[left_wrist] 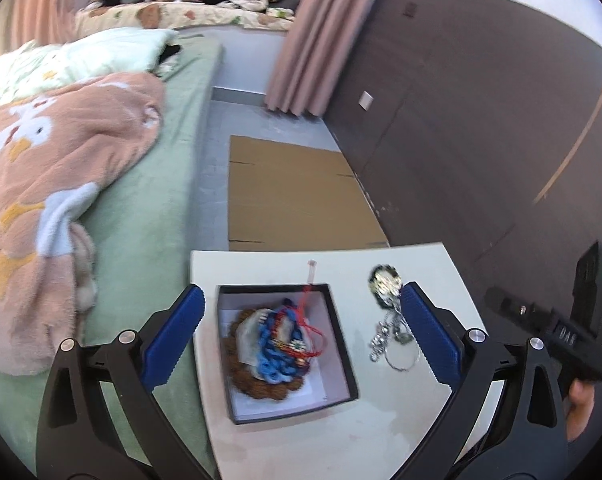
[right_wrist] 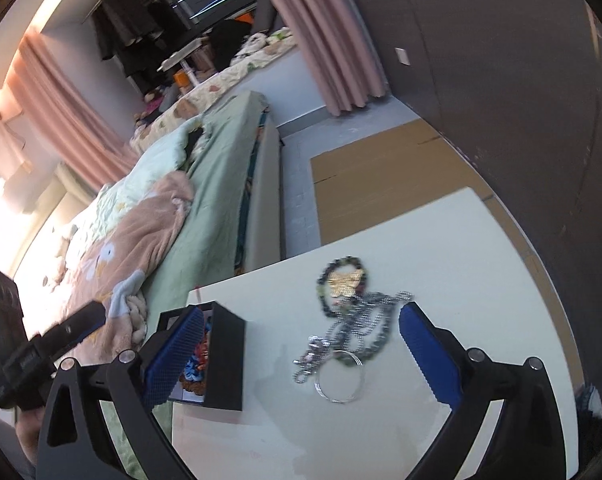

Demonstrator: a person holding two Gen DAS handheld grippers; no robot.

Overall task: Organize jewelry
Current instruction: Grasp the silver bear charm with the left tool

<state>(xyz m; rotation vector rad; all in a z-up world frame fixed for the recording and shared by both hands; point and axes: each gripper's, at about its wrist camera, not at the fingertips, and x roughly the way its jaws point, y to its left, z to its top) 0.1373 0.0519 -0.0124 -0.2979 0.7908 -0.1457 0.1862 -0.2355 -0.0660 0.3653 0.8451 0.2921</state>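
Note:
A black open box (left_wrist: 343, 360) with a white lining sits on a white table (left_wrist: 381, 432). It holds a tangle of blue, red and brown jewelry (left_wrist: 277, 344). To its right lies a loose pile of silver chains, a wire ring and a dark bead bracelet (left_wrist: 389, 320). My left gripper (left_wrist: 301, 340) is open above the box, fingers either side of it. In the right wrist view, my right gripper (right_wrist: 301, 348) is open above the chain pile (right_wrist: 349, 328), with the box (right_wrist: 225, 360) at its left finger. Both grippers hold nothing.
A bed (left_wrist: 149, 216) with a pink and green blanket (left_wrist: 53, 184) runs along the table's left. Flat cardboard (left_wrist: 293, 196) lies on the floor beyond the table. A dark wall (left_wrist: 481, 120) stands at the right. Pink curtains (left_wrist: 301, 40) hang behind.

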